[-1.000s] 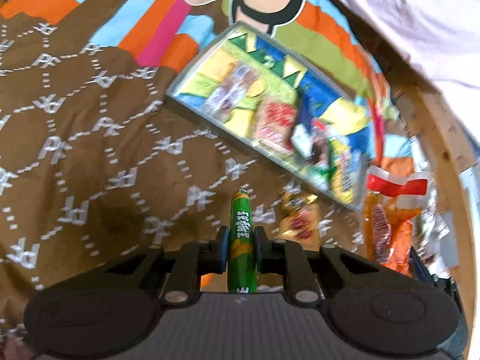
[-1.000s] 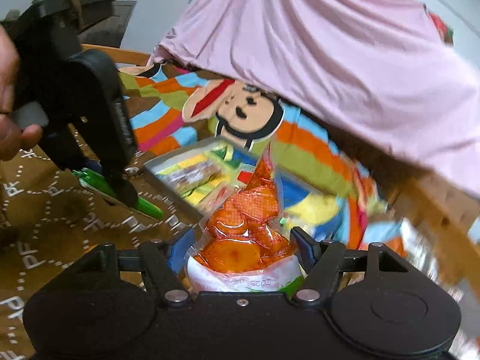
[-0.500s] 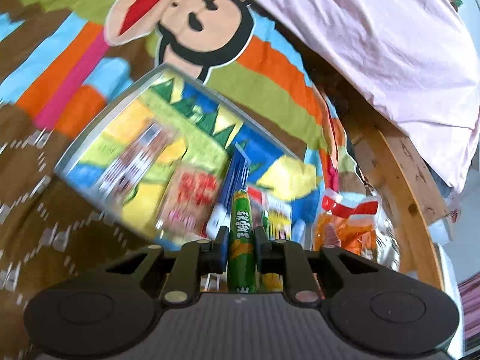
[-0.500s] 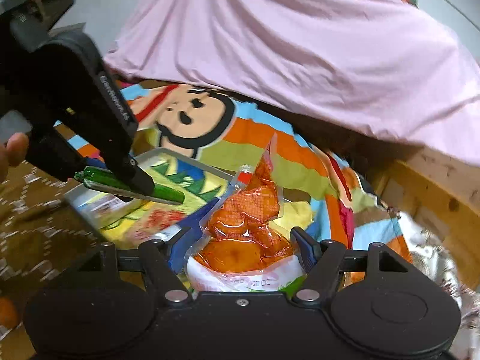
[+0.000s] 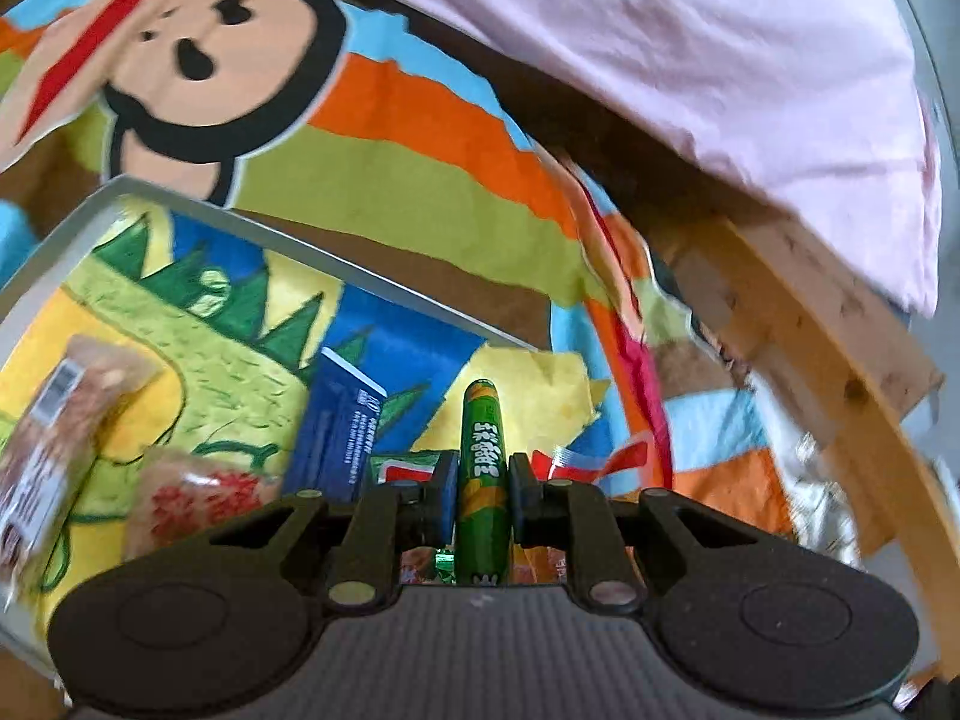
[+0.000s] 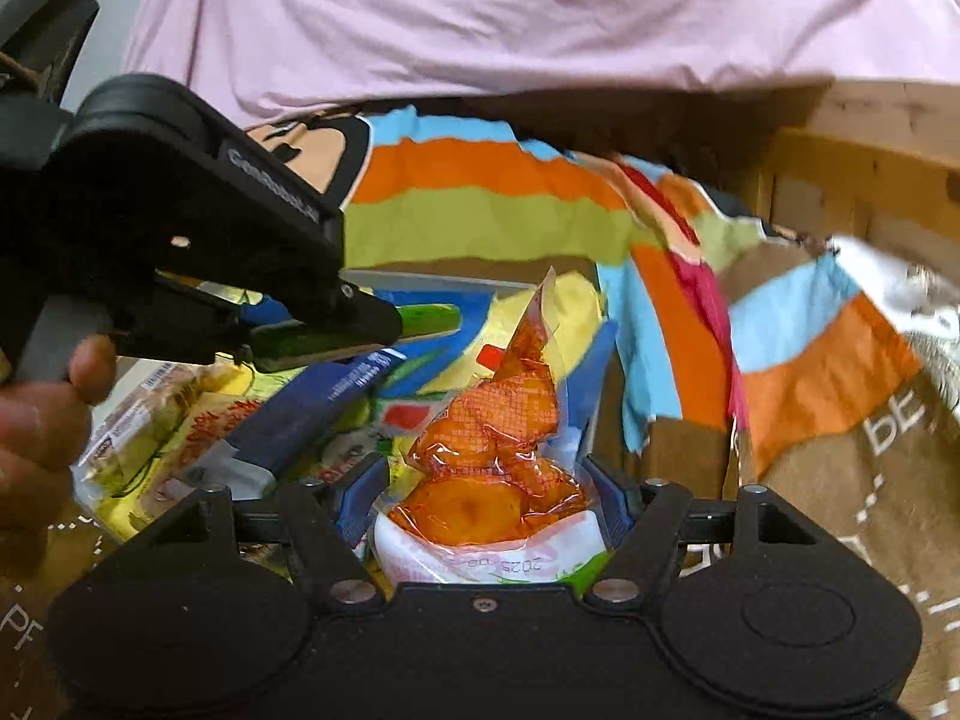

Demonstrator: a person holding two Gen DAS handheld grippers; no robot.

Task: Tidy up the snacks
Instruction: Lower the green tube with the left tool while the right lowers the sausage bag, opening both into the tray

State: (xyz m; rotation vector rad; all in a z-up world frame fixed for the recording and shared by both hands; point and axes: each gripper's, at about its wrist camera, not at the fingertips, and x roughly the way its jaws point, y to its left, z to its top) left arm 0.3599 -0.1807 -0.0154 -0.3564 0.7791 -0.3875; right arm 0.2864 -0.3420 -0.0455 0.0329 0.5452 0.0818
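- Green snack stick (image 5: 482, 483): we've got it pinched lengthwise in the left gripper (image 5: 480, 489), jaws shut tight on it, tip poking fwd over the tray (image 5: 288, 243).
- Orange snack pouch (image 6: 498, 450): sits upright betw. the right gripper (image 6: 489, 498) fingers, jaws about half open, pads pressing its sides – looks held.
- Tray's already got a blue box (image 5: 342, 420), a red-print pack (image 5: 198, 495) and a barcode pack (image 5: 54, 420); both our loads hover over its near-right corner.
- Risk, our call: the two grippers are close together, left one just beside the pouch top, so they could bump.
- Pouch is slick and soft; could slip out early, land on the blue box or off the tray onto the striped blanket (image 5: 420, 180).
- Stick may roll once dropped.
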